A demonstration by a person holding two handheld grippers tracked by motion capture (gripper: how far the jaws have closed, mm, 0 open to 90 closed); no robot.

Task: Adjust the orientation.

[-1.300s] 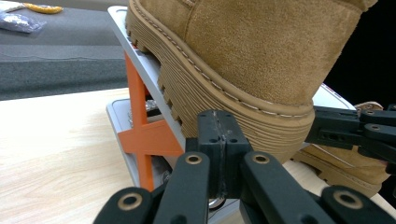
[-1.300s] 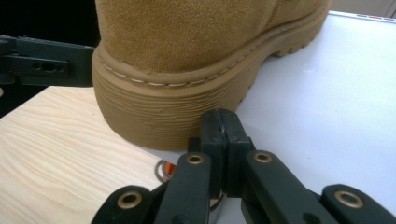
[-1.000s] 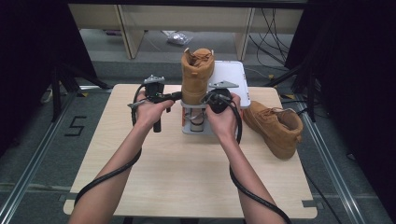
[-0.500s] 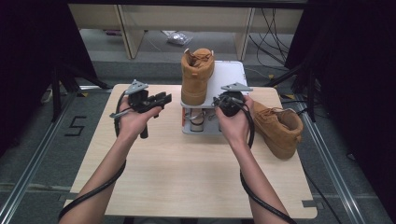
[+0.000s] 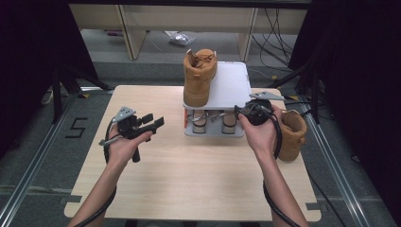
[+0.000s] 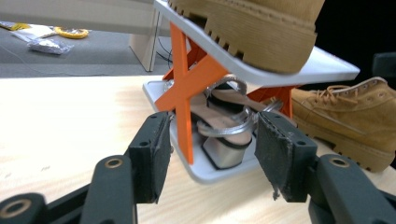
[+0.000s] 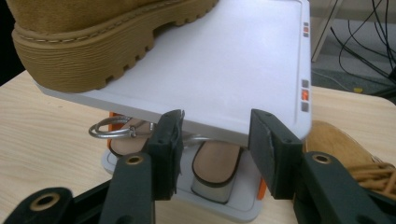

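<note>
Both empty tools, left tool (image 5: pixel 158 122) and right tool (image 5: pixel 240 111), have just been opening wide near the two-tier white rack (image 5: pixel 231 85), tan suede boot (image 5: pixel 198 75) above, silver-strapped sandals (image 5: pixel 213 122) below.

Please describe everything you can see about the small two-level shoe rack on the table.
The shoe rack stands at the far middle of the wooden table. It looks like plastic: a light grey top shelf, tilted, and a grey base tray, joined by orange crossed supports. One tan boot stands on the left part of the top shelf, and the rest of that shelf is bare. A pair of silver strap sandals lies on the base tray under it. A second tan boot lies on the table to its right.
</note>
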